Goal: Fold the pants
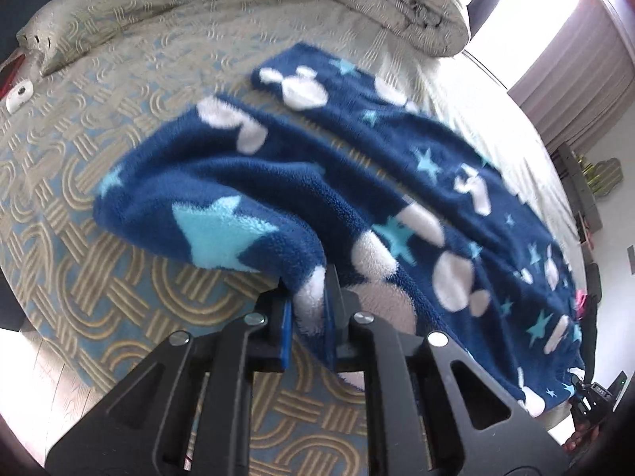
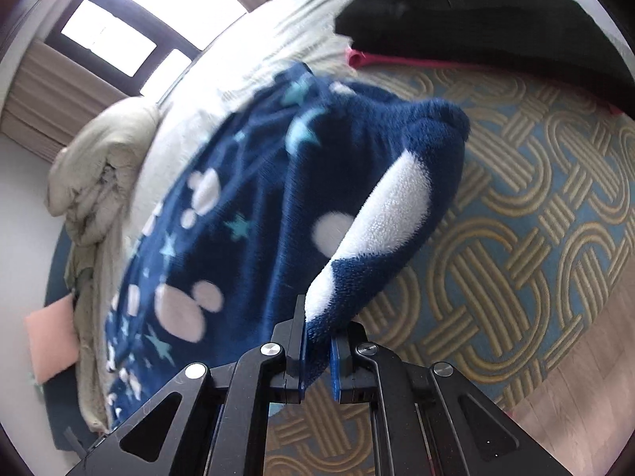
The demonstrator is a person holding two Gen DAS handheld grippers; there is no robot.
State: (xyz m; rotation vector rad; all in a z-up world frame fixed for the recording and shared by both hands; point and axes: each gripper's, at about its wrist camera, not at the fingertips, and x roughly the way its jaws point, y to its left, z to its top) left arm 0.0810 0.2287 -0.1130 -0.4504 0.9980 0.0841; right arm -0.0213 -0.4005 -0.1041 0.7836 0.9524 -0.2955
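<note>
A bed (image 1: 119, 127) under a patterned cover carries the blue fleece pants (image 1: 357, 166), spread toward a heaped duvet (image 1: 397, 4) and a black cushion (image 2: 476, 12). The left tool (image 1: 309, 317) and right tool (image 2: 317, 341) each pinch a small bite of fleece at the near end. Such shallow holds likely risk slipping if pulled hard. Bare cover lies beside the pants, giving room to fold; the bed's near edge falls to wooden floor (image 2: 575, 396).
</note>
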